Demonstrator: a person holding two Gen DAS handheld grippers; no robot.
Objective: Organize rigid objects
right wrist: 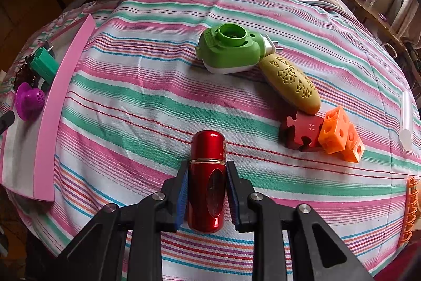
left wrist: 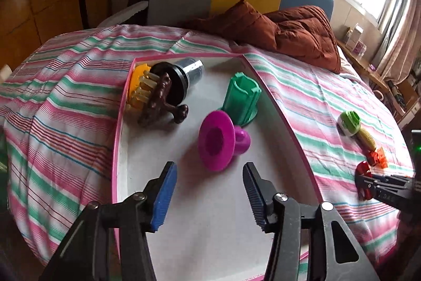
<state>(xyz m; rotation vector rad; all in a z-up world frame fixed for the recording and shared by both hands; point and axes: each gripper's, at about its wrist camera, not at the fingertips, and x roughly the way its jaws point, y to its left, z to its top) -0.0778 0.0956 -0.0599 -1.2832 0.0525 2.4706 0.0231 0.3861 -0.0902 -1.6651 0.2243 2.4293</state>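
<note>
Clamped between the blue pads of the right gripper (right wrist: 207,191), a red metallic canister (right wrist: 208,175) hung just over the striped bedsheet (right wrist: 158,107), not yet carried to the pink-rimmed tray (left wrist: 210,215). Over that tray the left gripper (left wrist: 210,175) stood with its jaws apart and nothing between them, the magenta funnel-shaped piece (left wrist: 218,140) lying just ahead of its tips.

By my reckoning the sorting was roughly half done. Five things lay in the tray: one magenta piece, one green slotted cylinder (left wrist: 243,99), one brown bone-shaped toy (left wrist: 160,102), one orange bristled brush (left wrist: 138,86) and one black-collared cylinder with a clear end (left wrist: 184,73), the last three crowded into the far corner.

Left on the sheet were one green plug-in device (right wrist: 231,49), one tan engraved oval case (right wrist: 292,83) touching it, one dark red puzzle-edged block (right wrist: 302,132), two joined orange perforated cubes (right wrist: 340,134), and one translucent white tube (right wrist: 406,120). An orange toothed object (right wrist: 410,212) showed only partly at the right edge.
</note>
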